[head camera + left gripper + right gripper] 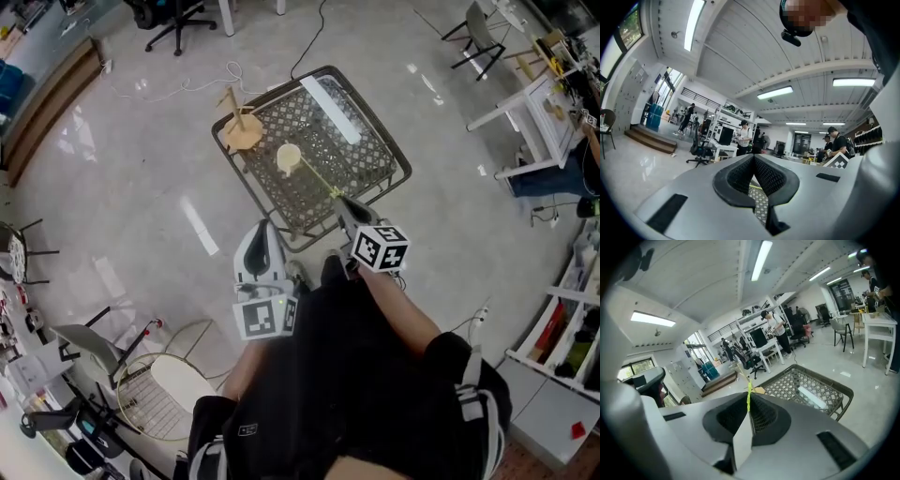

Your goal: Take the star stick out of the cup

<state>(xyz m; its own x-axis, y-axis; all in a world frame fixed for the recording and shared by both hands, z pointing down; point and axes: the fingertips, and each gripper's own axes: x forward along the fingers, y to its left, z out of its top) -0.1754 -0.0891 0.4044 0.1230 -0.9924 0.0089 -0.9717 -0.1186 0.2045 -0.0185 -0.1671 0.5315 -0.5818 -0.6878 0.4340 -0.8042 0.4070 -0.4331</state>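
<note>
Glossy grey floor (141, 187) all round; dark wire-mesh table (366, 159) stands in the middle of head view, w/ a white strip (328, 108) lying across its far part; person in black (375, 394) stands at the near edge, looking down on it; left tongs (264, 234) held off the table's near corner, over the floor, w/ marker cube toward the person; in left gripper view these tongs (753, 161) point up at the ceiling, pads clenched together at the tips, nothing btwn them; right tongs (342, 202) reach over the table's near side, cube just behind; in right gripper view they (749, 401) are clamped on the thin yellow-green stick (749, 392), which pokes out past the tips toward the table (806, 380); wooden stand (242, 129) sits upright at the table's left corner; cream cup (289, 157) stands just right of it, on the mesh, well apart from the strip; stick (319, 180) runs as a slanted line from the right tongs up to the cup's mouth; whether its far end is inside the cup can't be told, star not made out.
</note>
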